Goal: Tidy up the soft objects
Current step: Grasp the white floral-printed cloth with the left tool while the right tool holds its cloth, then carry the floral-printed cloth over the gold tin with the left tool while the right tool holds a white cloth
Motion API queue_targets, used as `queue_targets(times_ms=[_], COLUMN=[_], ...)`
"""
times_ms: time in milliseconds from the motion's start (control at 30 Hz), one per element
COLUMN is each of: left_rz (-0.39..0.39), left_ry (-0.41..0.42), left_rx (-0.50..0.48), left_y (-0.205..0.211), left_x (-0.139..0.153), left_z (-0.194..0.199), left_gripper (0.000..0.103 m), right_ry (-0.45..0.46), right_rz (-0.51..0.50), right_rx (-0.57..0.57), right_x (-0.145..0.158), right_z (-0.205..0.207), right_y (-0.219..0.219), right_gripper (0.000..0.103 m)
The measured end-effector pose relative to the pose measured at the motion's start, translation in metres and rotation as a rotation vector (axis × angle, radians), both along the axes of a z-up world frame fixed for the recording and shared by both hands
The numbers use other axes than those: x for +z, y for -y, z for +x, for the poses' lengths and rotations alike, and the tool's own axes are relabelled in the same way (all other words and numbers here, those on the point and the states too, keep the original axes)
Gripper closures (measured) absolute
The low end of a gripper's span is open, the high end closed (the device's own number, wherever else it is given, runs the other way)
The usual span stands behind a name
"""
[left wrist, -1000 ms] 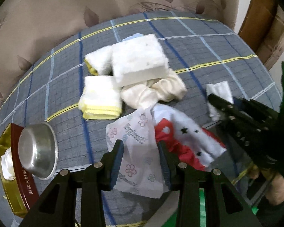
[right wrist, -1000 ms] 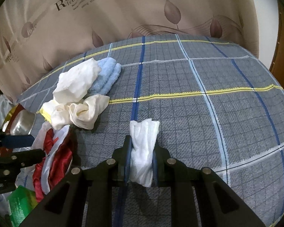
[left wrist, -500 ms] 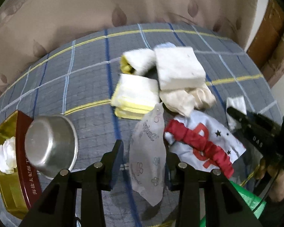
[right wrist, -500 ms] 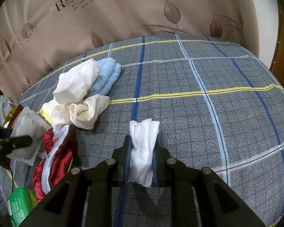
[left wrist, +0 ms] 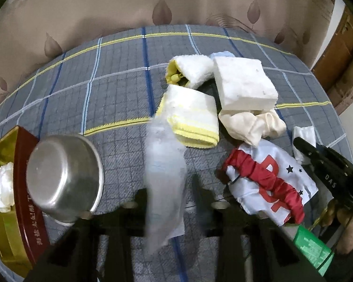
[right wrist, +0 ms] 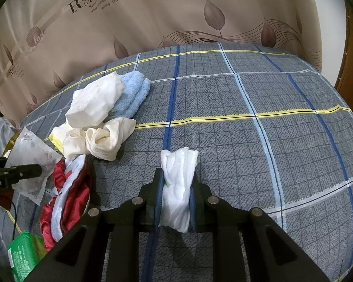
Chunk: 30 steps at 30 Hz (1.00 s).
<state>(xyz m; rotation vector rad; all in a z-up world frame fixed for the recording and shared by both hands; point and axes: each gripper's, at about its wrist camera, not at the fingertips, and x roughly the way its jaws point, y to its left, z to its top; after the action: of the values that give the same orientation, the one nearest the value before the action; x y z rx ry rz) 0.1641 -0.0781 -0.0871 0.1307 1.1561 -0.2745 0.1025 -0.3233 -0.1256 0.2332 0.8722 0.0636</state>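
Observation:
A thin floral tissue packet [left wrist: 164,164] hangs, blurred, between the fingers of my left gripper [left wrist: 169,190], whose jaws are closing on it; in the right wrist view its fingertips [right wrist: 33,169] pinch the packet [right wrist: 28,150] above the bed. My right gripper [right wrist: 175,178] is shut on a folded white cloth [right wrist: 177,188] resting on the plaid sheet. A pile lies between them: a yellow-edged towel [left wrist: 193,117], a rolled towel [left wrist: 190,70], a white foam block [left wrist: 242,84], a cream scrunchie [left wrist: 249,124], a red-and-white cloth [left wrist: 266,178] and a blue towel [right wrist: 131,96].
An upturned steel bowl [left wrist: 63,176] leans on a gold and red tin [left wrist: 23,176] with white cloth inside, at the left. A green packet [left wrist: 313,246] lies at the lower right. Curtain backs the bed; a wooden door [left wrist: 341,54] stands right.
The left gripper lifted the floral packet off the sheet and carried it left, nearer the bowl, its jaws drawing in on it. The right gripper and its white cloth stayed put.

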Motion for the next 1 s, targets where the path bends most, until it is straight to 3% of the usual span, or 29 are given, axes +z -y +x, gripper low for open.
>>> queue_targets(times_ms=[300,633,1000], left_rz=[-0.057,-0.057,-0.025], left_ry=[0.007,0.022,0.066], left_rx=[0.015,0.041,0.128], left_y=[-0.009,-0.031,-0.101], left_x=[0.013,0.031,0.065], left_z=[0.001,-0.006,-0.02], left_gripper=[0.092,0.092,0.092], right_ry=[0.0,-0.002,-0.003], right_rz=[-0.005,-0.022,-0.031], right_rx=[0.0,-0.001,-0.002], right_x=[0.0,0.0,-0.001], right_z=[-0.001,0.0,0.0], right_y=[0.0,-0.002,-0.003], right_gripper=[0.086,0.086,0.086])
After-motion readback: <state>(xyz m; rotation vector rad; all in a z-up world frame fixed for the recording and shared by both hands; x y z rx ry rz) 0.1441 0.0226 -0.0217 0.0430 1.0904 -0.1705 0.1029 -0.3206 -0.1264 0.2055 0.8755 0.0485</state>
